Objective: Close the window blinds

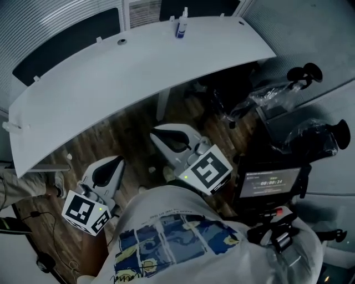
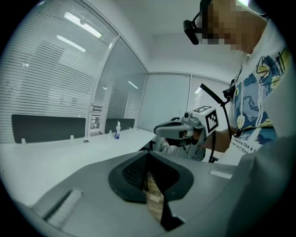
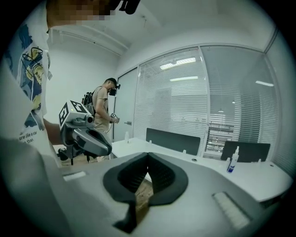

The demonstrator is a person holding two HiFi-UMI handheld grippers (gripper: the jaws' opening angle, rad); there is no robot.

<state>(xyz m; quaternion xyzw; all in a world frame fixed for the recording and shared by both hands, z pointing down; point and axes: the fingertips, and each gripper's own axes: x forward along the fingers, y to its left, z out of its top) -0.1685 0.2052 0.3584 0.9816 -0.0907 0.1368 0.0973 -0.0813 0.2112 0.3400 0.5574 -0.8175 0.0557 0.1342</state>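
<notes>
The grey left gripper (image 2: 148,162) and grey right gripper (image 3: 147,159) are idling low, fingers pinched together and empty (no cord showing), so reaching past the curved white table (image 1: 138,72) to the white slatted blinds (image 1: 39,28), upper left, is likely coming next.

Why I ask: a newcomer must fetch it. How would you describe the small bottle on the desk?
Find the long curved white desk below the blinds. Near its far edge, before a dark divider panel, stands the bottle. It alone stands tall, white with a blue base and slim nozzle; its neighbours are low clips.
</notes>
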